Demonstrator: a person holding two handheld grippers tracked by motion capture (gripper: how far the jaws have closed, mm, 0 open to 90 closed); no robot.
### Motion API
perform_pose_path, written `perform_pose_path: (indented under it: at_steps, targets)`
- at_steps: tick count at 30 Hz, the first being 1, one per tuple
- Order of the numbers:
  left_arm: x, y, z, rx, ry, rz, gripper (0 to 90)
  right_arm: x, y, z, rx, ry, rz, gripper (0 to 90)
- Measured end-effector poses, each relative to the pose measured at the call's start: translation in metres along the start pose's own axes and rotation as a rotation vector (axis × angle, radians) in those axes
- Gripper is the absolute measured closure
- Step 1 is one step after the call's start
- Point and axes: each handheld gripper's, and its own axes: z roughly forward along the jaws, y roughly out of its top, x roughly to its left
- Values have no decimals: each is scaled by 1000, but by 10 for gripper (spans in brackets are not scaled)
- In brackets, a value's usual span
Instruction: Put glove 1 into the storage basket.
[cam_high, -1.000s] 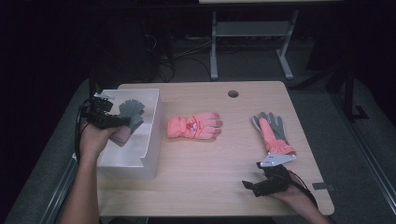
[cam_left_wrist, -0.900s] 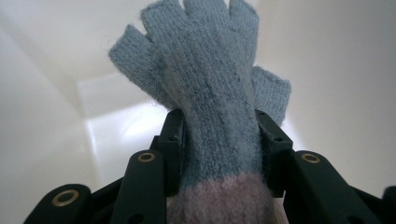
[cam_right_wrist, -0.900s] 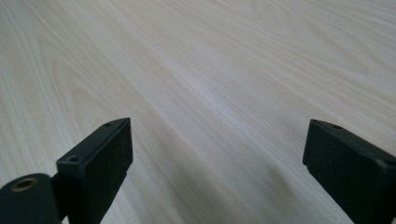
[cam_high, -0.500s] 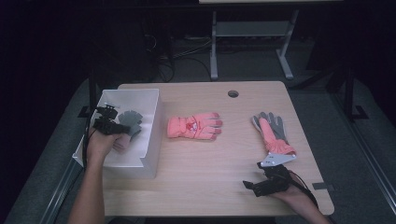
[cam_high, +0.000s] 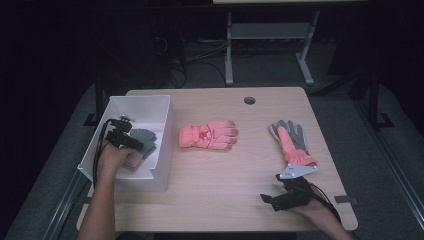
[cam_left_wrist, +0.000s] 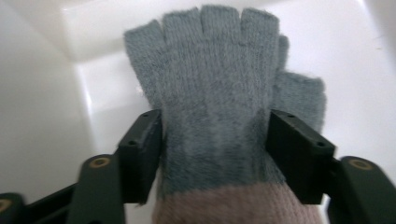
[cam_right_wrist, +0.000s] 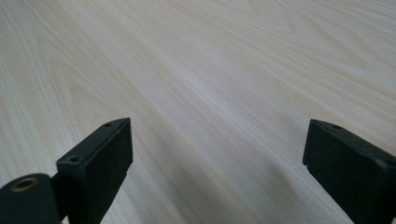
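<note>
A grey knitted fingerless glove with a pinkish cuff lies flat in the white bin at the table's left. My left gripper is down inside the bin, its jaws standing on either side of the glove's palm. The jaws have just been opening, and the glove lies unsqueezed between them. In the high view the left gripper sits at the near end of the grey glove. My right gripper rests open near the table's front right; in the right gripper view the right gripper has bare wood between its jaws.
A coral-pink glove lies at the table's middle, fingers to the right. A grey glove with a pink cuff lies at the right, just beyond the right gripper. A cable hole sits near the far edge.
The left hand has sunk into the bin with the grey glove, which now lies on the bin's floor. The right hand has stayed still.
</note>
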Motion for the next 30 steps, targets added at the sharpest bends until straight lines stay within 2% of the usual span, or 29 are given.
perform_pose_path:
  at_steps: [3,6,8,12,21,24,30]
  targets:
    - [0,1,-2,-12,-3,-4,279,0,0,-1,0,3,-2,80]
    - [-1,2,-9,-45,-6,-7,227,0,0,0,1,1,0,80]
    - [-1,5,-15,-49,-7,-1,207,0,0,-1,0,3,0,80]
    - [-1,10,-32,-98,-32,4,192,0,0,0,0,3,0,80]
    - [-8,16,-73,-209,-147,41,143,1,0,0,1,2,2,80]
    - [-16,18,-84,-248,-195,63,143,1,0,0,3,4,1,80]
    - [-42,25,-100,-293,-267,123,143,1,0,0,4,3,0,80]
